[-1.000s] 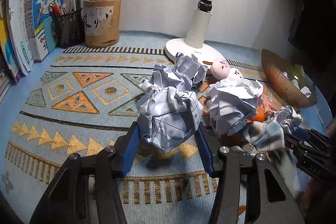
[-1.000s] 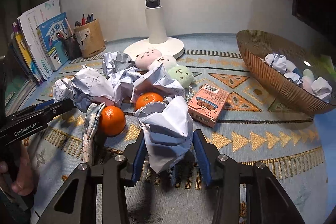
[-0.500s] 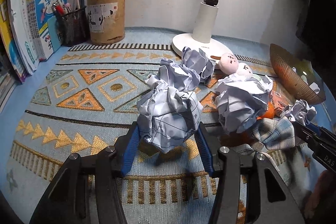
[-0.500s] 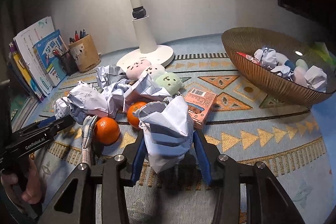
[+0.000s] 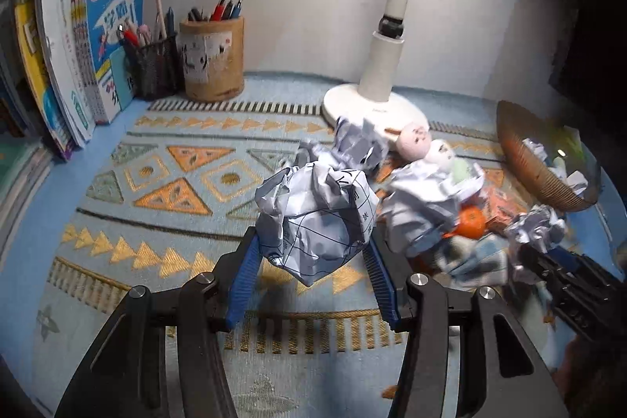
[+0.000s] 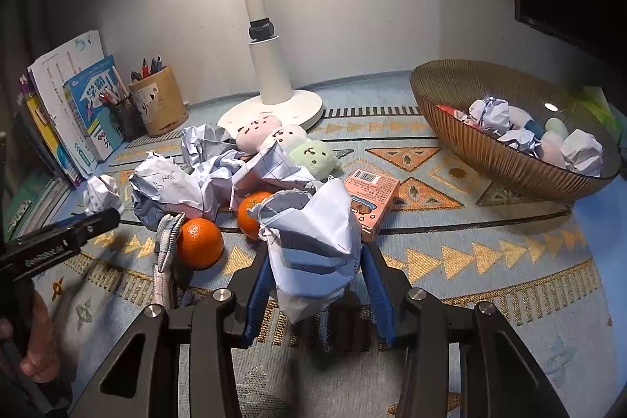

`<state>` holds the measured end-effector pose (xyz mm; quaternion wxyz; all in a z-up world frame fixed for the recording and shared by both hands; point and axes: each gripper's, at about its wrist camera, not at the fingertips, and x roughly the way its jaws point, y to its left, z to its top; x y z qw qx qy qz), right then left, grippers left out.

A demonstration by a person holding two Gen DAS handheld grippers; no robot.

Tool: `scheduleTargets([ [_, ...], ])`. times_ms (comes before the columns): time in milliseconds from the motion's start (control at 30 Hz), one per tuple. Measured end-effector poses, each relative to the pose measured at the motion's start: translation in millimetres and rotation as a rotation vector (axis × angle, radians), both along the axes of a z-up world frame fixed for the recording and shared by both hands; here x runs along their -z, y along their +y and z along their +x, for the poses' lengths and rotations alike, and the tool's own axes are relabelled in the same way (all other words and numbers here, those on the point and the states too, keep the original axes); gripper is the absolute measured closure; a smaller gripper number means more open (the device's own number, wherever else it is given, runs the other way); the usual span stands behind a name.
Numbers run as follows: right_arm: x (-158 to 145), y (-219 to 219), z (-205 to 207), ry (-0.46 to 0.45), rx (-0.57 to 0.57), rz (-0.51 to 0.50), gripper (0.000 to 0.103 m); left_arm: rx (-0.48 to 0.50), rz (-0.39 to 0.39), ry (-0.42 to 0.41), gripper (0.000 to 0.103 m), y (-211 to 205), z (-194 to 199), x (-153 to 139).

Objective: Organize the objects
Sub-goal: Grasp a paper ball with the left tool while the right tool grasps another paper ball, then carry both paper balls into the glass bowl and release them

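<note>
Above the patterned desk (image 5: pixel 156 261), the left gripper (image 5: pixel 313 253) fingers are clamped on a crumpled grid paper ball (image 5: pixel 313 222). Right gripper (image 6: pixel 317 273) fingers likewise grip a white paper wad (image 6: pixel 313 241), beside two oranges (image 6: pixel 198 241).

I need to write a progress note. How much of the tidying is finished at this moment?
Done: several paper balls and small soft items already lie in the brown bowl.
In hand: the left tongs grip one crumpled paper ball, and the right tongs grip another crumpled paper.
Left: more paper balls, two oranges, plush toys and a pink box remain on the mat.
</note>
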<state>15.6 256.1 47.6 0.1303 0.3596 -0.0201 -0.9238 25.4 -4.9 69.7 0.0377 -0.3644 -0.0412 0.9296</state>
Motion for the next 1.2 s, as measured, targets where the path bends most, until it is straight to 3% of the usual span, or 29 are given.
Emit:
scheduleTargets([
  [233,-4,22,0,-0.013,0.040,-0.103,0.059,0.092,-0.030,0.137,0.054,57,7,-82],
  [500,-50,131,6,0.066,0.309,-0.196,0.059,0.204,0.071,0.114,0.054,136,-44,-115],
  [600,-77,179,-1,0.121,0.436,-0.170,0.059,0.255,0.154,0.079,0.054,173,-64,-114],
  [700,-97,212,-13,0.162,0.505,-0.145,0.059,0.298,0.157,0.068,0.054,213,-81,-103],
  [867,-120,237,-41,0.185,0.526,-0.121,0.058,0.332,0.142,-0.002,0.053,262,-109,-73],
  [1000,-126,240,-75,0.138,0.481,-0.129,0.058,0.352,0.095,-0.026,0.052,286,-122,-58],
  [1100,-124,234,-99,0.107,0.454,-0.112,0.056,0.379,0.116,-0.041,0.043,290,-131,-53],
  [1167,-121,232,-113,0.080,0.424,-0.124,0.034,0.384,0.145,-0.040,0.018,288,-132,-52],
  [1200,-119,233,-117,0.074,0.426,-0.126,0.033,0.374,0.152,-0.028,0.018,285,-131,-53],
])
